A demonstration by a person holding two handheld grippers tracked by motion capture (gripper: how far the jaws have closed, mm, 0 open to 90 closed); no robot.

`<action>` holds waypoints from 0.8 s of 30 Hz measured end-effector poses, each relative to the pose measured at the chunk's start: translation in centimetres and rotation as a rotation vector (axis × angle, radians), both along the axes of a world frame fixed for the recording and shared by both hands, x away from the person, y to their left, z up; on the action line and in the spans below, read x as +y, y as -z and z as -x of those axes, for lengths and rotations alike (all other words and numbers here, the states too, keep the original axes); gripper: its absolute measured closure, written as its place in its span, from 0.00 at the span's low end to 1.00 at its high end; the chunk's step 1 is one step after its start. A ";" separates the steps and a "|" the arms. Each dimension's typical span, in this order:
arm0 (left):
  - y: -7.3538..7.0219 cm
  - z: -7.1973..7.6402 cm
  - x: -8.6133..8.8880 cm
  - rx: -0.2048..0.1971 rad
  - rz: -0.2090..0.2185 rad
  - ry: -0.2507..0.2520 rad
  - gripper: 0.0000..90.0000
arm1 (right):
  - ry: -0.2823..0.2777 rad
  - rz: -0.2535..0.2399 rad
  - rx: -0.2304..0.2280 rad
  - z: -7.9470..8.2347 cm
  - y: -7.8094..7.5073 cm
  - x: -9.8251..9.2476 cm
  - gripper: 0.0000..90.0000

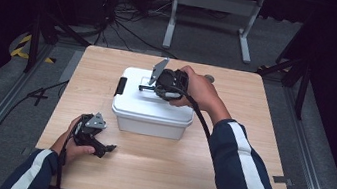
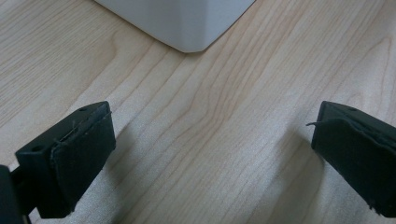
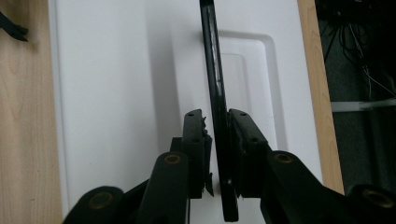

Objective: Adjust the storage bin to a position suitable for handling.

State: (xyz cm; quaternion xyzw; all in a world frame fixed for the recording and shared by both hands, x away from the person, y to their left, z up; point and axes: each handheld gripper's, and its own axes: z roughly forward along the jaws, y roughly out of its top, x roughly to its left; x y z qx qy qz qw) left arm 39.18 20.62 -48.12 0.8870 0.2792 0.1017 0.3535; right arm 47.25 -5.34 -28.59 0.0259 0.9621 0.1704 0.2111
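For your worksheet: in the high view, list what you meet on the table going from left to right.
left gripper → black latch on the white box → right gripper over the lid → person's right hand.

Your near tabletop lies open; the white box blocks the middle, its black handle standing upright.

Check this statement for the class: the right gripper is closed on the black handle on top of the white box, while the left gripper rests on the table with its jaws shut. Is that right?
One detail is wrong. The left gripper rests on the table with its jaws wide apart, not shut; the left gripper view shows bare wood between them. The rest stands: the right gripper is closed on the black handle on top of the white box.
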 end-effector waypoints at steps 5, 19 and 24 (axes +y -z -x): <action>0.0 0.0 0.0 0.000 0.000 -0.001 0.00 | 0.019 0.040 -0.007 -0.3 0.3 0.1 0.91; 0.0 0.0 0.0 0.000 0.000 0.000 0.00 | 0.003 0.046 -0.039 -0.2 -0.1 0.0 0.93; 0.0 0.0 0.0 0.000 0.001 0.000 0.00 | 0.009 0.032 -0.054 -0.1 -0.8 -0.4 0.94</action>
